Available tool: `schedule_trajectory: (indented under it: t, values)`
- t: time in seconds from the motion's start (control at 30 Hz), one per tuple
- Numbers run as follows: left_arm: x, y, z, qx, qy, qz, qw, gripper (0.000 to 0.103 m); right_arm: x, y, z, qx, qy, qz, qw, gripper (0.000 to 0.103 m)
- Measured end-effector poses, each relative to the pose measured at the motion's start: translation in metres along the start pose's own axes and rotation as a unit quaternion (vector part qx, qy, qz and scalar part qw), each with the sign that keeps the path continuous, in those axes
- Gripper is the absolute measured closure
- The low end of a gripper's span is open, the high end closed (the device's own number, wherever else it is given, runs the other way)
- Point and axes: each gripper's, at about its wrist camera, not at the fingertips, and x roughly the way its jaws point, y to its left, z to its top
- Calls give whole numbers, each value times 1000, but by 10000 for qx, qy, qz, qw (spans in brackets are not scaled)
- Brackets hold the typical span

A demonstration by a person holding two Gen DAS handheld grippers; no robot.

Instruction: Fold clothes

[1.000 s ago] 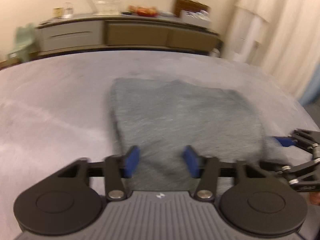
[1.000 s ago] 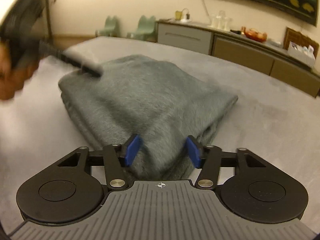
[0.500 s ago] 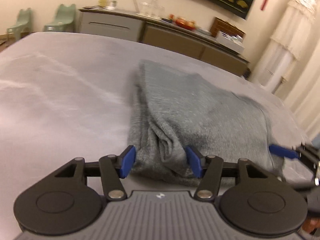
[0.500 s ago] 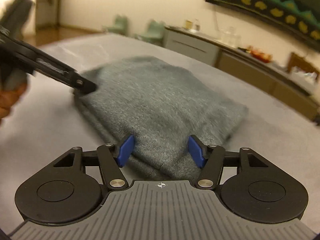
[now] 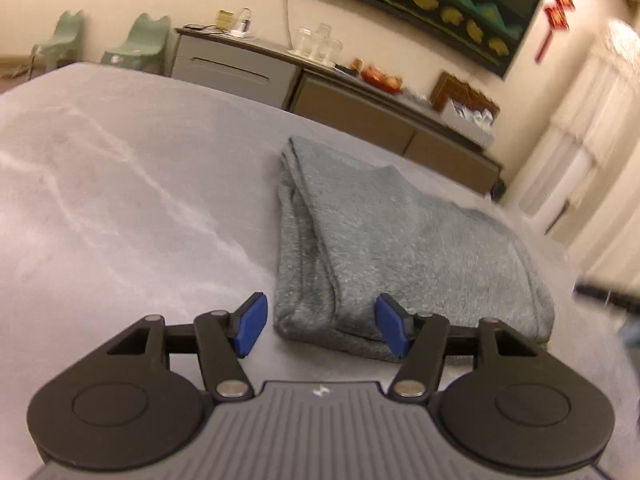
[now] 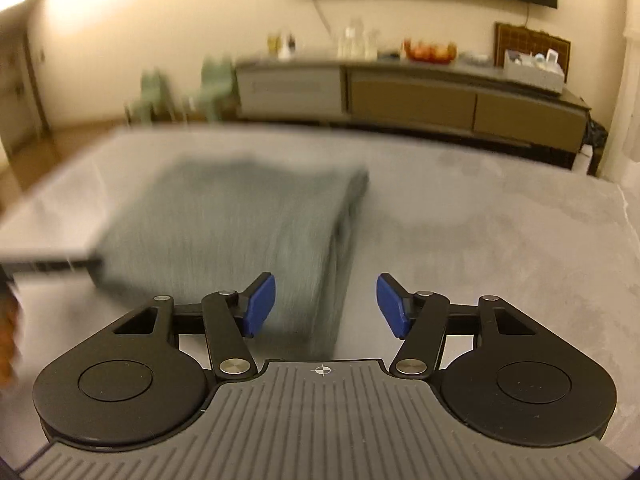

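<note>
I saw the grey garment (image 5: 400, 248) folded mid-bed (image 5: 120, 200), soft and probably light. Both my left gripper (image 5: 319, 326) and right gripper (image 6: 326, 306) stood released, empty; its near folded edge suited grasping.

Left black two-finger gripper with blue pads (image 5: 319, 324) points downward, jaws parted, nothing pinched between them. Right black two-finger gripper with blue pads (image 6: 326, 306) likewise angled down, jaws spread and empty. A hand edge shows, blurred, far left.

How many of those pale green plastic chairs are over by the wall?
2. One green chair stands at the far left against the wall; the other is beside it, next to the grey sideboard.
</note>
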Motion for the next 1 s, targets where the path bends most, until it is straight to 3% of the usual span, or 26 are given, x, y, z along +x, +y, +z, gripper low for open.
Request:
schedule_trajectory:
  t: [0.1, 0.17, 0.23, 0.3, 0.4, 0.43, 0.57, 0.7, 0.8, 0.87, 0.9, 0.93, 0.97, 1.0]
  values:
    - [12, -8, 6, 222, 111, 206, 9995, 42, 29, 18, 8, -127, -40, 184, 9997, 41]
    - [13, -2, 10, 16, 110, 213, 9997, 41, 51, 31, 1, -254, 108, 349, 9990, 43]
    - [6, 10, 11, -201, 59, 176, 9996, 41, 72, 47, -14, -555, 495, 224, 9970, 41]
    - [-2, 20, 11, -475, 35, 12, 9989, 41, 73, 49, -19, -602, 478, 133, 9970, 39]
    - [-30, 24, 15, -486, -591, -223, 9968, 41, 49, 41, 1, -309, 201, 49, 9993, 45]
    - [-32, 23, 18, -391, -666, -102, 9970, 41, 41, 42, 3, -286, -1, 64, 9996, 45]
    - [-5, 25, 24, -134, -259, 586, 9979, 47, 30, 51, 4, -355, -458, 193, 9981, 45]
    - [9, 19, 20, 401, -87, 1100, 9931, 51, 67, 50, -17, -202, 124, 278, 9993, 43]
    - [1, 15, 26, 387, 26, 1013, 9941, 51, 73, 45, -13, 20, 325, 292, 9990, 42]
    - [-13, 12, 27, 286, 48, 876, 9957, 47, 63, 41, -3, 300, 396, 317, 9983, 33]
    - [-20, 11, 27, 236, 59, 808, 9964, 40, 54, 39, -1, 513, 385, 308, 9975, 19]
    - [-27, 10, 28, 186, 70, 740, 9971, 35, 44, 38, 1, 679, 347, 313, 9966, 12]
    - [-34, 8, 28, 156, 82, 673, 9976, 31, 32, 39, 1, 790, 293, 342, 9959, 11]
    - [-43, 0, 25, 268, 95, 613, 9977, 21, 21, 40, -1, 855, 268, 372, 9953, 9]
